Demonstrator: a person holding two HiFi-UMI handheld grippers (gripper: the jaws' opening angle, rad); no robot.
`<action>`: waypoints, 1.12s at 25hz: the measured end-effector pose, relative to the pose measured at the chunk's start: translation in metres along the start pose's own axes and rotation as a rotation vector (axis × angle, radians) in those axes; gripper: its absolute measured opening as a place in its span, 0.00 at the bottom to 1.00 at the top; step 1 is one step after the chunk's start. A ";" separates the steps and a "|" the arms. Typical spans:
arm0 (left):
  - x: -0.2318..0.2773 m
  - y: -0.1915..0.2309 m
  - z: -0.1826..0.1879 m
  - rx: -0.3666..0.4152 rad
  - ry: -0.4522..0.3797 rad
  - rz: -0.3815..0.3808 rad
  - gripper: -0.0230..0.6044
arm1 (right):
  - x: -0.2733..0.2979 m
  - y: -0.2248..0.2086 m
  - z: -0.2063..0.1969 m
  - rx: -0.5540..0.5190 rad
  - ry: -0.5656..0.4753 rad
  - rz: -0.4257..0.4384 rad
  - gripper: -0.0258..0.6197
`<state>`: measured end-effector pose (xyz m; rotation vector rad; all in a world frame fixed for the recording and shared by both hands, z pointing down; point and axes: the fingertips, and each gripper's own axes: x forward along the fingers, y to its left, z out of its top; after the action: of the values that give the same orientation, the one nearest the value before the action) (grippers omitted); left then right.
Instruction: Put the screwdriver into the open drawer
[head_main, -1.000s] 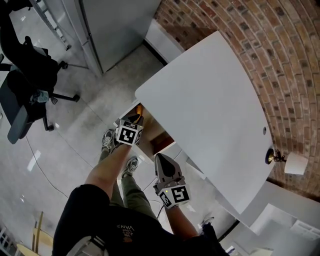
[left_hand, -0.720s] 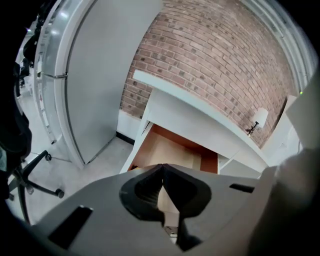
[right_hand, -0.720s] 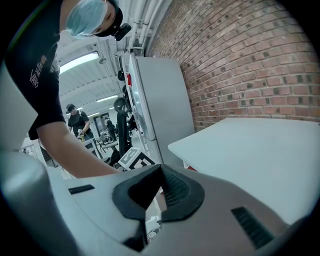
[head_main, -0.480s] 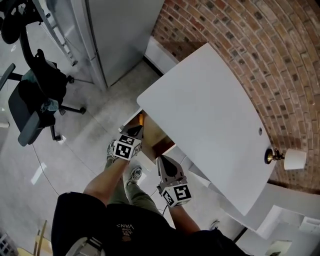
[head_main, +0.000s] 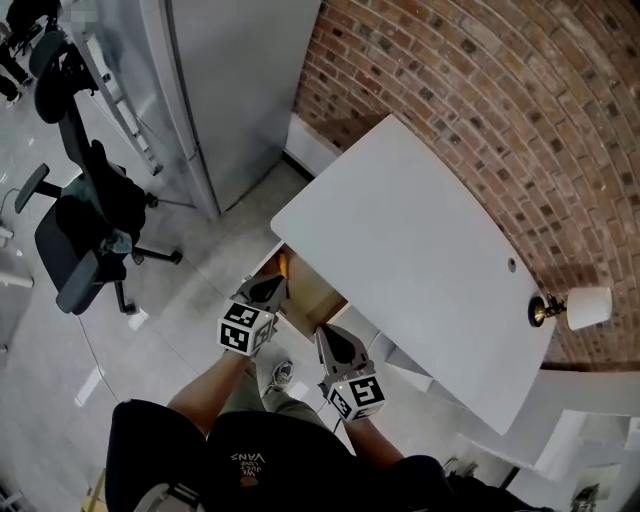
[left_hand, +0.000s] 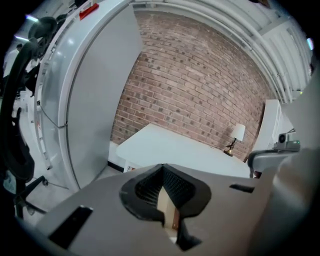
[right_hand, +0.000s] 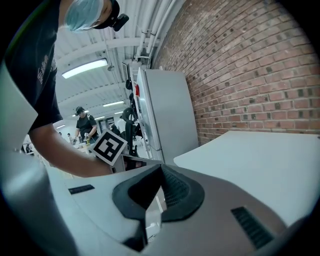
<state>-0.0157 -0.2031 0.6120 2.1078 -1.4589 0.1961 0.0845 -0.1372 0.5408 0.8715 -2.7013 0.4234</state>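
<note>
Hovering at the open drawer (head_main: 312, 296), both grippers clenched and empty.
Left gripper (head_main: 268, 290) and right gripper (head_main: 331, 336) hold nothing. An orange glint just ahead of the left tip is probably the screwdriver (head_main: 283, 263), inside. Judged light, rigid, prone to roll; take it by the handle.

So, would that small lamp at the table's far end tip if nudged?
Probably tips easily: the lamp stands upright on a thin stem, shade wider than its base. It looks light, so on the smooth white table a push may slide it first.
</note>
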 end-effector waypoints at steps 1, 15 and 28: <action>-0.006 -0.005 0.006 0.010 -0.012 -0.005 0.05 | -0.003 0.001 0.003 -0.003 -0.007 -0.001 0.03; -0.073 -0.079 0.064 0.162 -0.119 -0.044 0.05 | -0.032 0.003 0.044 -0.030 -0.107 0.019 0.03; -0.120 -0.108 0.086 0.222 -0.178 -0.021 0.05 | -0.062 0.012 0.073 -0.074 -0.155 0.051 0.03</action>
<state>0.0169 -0.1232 0.4507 2.3693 -1.5782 0.1730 0.1136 -0.1212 0.4500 0.8486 -2.8652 0.2753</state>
